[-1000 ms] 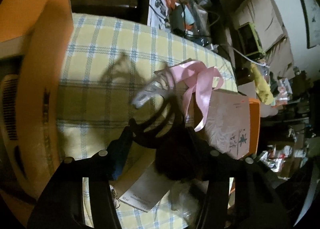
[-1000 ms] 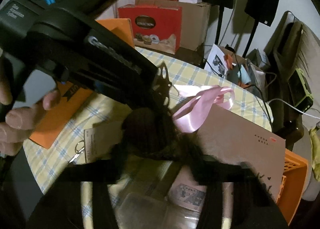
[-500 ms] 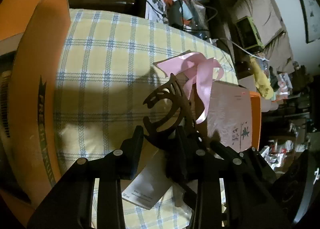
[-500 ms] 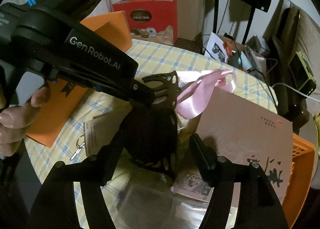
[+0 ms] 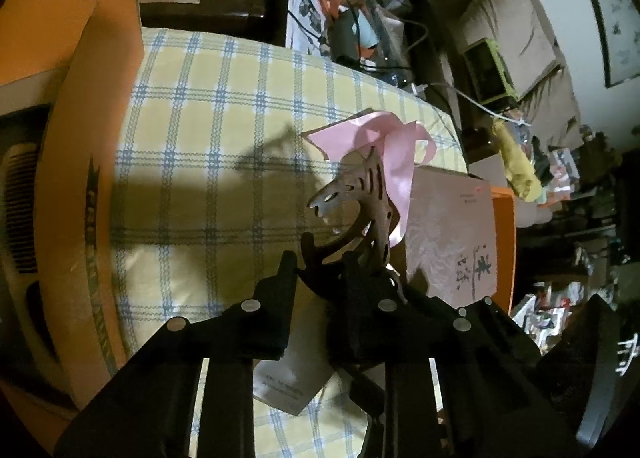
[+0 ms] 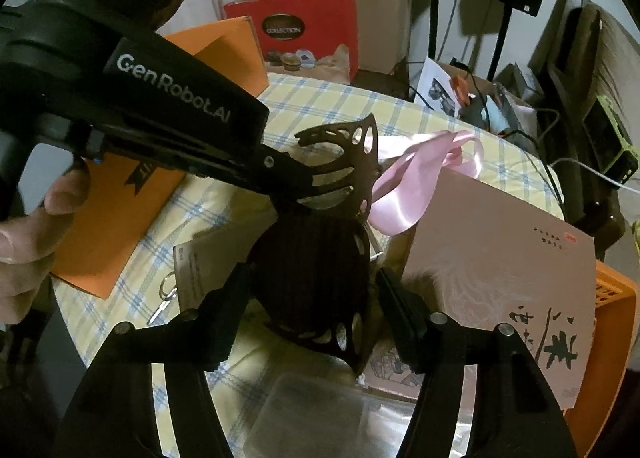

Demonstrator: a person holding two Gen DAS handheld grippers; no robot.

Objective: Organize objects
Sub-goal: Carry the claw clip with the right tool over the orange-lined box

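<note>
**Note 1:** The checked table [image 5: 224, 106] is carrying a lot that isn't sorted yet. The pink box [image 6: 492, 258] is lying flat, its ribbon [image 6: 420, 162] trailing loose off its far corner. The orange carton [image 5: 80, 138] is standing across the cloth, well apart from the pink box, and the orange basket [image 6: 612, 298] is sitting right against the box's outer edge.

**Note 2:** Agreed, so you're working early in the task. Where is the hair claw [image 6: 344, 154]?

**Note 1:** You're holding it just beside the pink box's near corner, in front of the ribbon. Your left gripper [image 5: 320, 262] is pinching its upper wing, jaws narrow and closing. Your right gripper [image 6: 312, 278] is standing wide around the claw's lower body, jaws easing inward, pads apparently not pressing.

**Note 2:** So the claw is going nowhere yet. A paper tag [image 6: 200, 266] and a key ring [image 6: 166, 290] are also waiting, near the pink box.
</note>
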